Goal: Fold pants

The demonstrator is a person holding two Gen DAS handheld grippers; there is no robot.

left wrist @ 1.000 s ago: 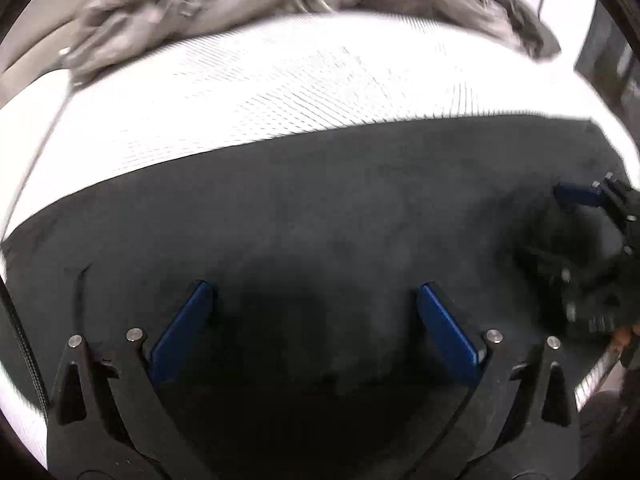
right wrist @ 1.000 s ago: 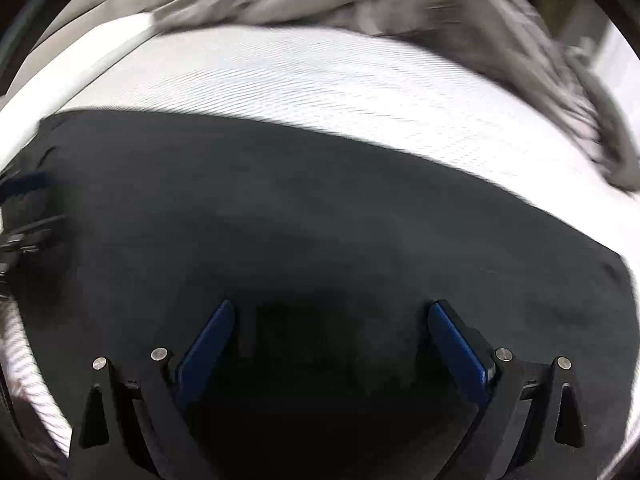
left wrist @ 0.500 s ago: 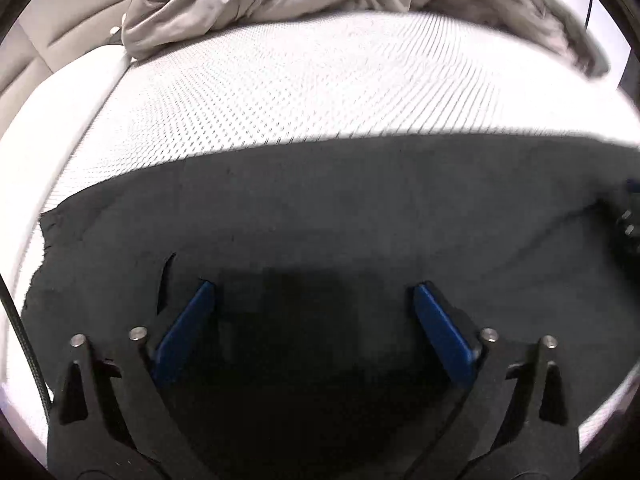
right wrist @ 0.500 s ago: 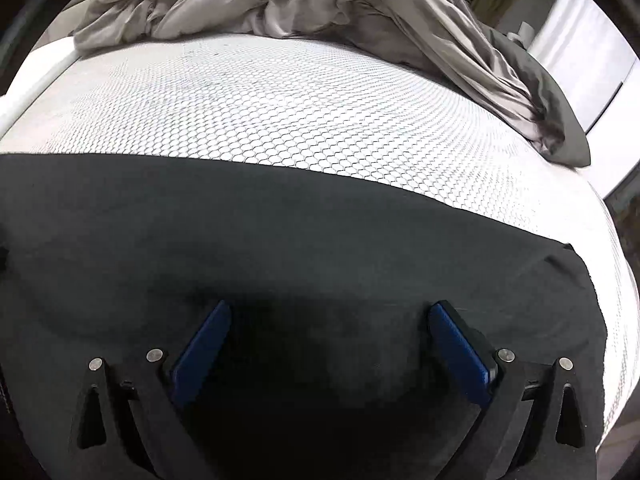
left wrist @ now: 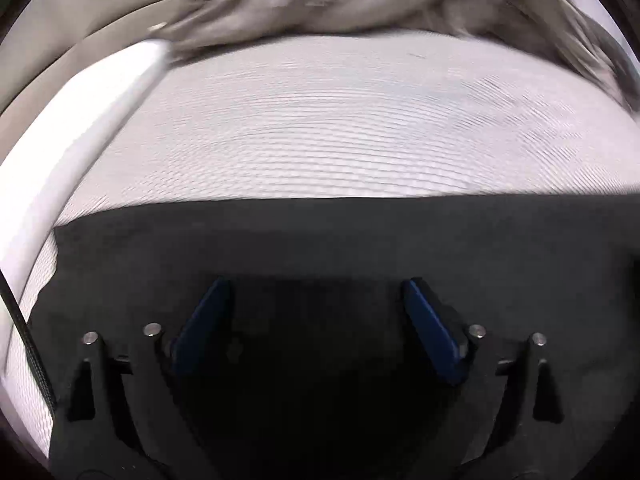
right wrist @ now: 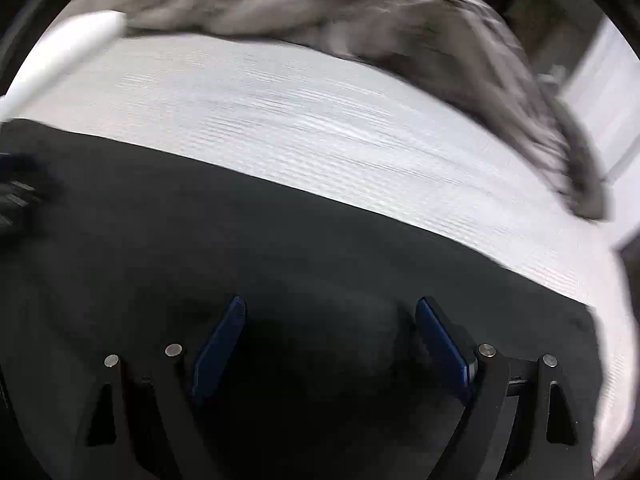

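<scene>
both grippers stood released: left gripper (left wrist: 316,304) and right gripper (right wrist: 330,328) hovered low over the black pants (left wrist: 320,240), which lay flat along the mattress's (left wrist: 320,128) near edge. judged between folds; the next move calls for pinching an edge.

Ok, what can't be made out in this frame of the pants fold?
- Left wrist: pants cut off at the right and bottom edges; waistband or legs unclear.
- Both views: grey bedding is motion-blurred.
- Right wrist: dark shape at the left edge, blurred, unidentifiable.
- Whether either open gripper touches the cloth.
</scene>
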